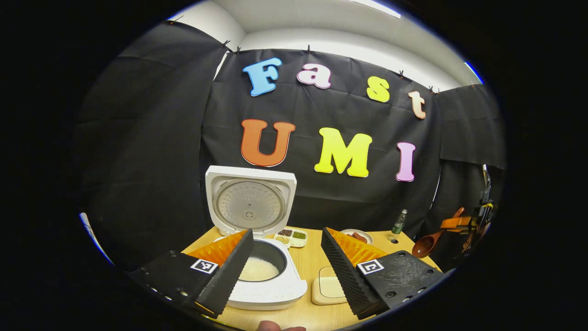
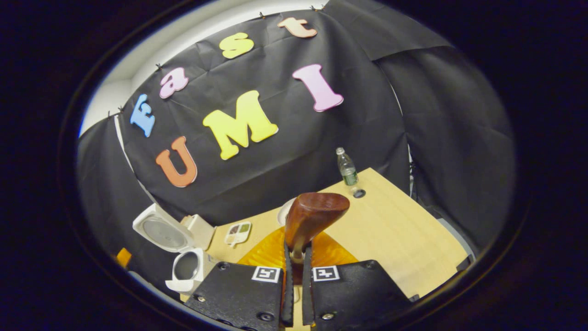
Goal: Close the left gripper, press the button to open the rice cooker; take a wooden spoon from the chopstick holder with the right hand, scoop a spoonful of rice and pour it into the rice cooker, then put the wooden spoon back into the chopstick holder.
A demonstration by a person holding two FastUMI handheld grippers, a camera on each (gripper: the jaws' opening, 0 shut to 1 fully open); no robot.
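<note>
Right gripper (image 2: 296,276) — fingers pressed together on the handle of the wooden spoon (image 2: 314,214), held aloft over the table (image 2: 395,230), bowl outward; no rice can be made out in the bowl. Left gripper (image 1: 287,266) — fingers spread, nothing held, hovering before the rice cooker (image 1: 257,266), whose lid (image 1: 250,200) stands open over rice in the pot. Rice tray (image 1: 328,289) — beside the cooker. The chopstick holder is not made out. If a scoop remains to be taken, the spoon is best kept level and lowered slowly to the tray.
</note>
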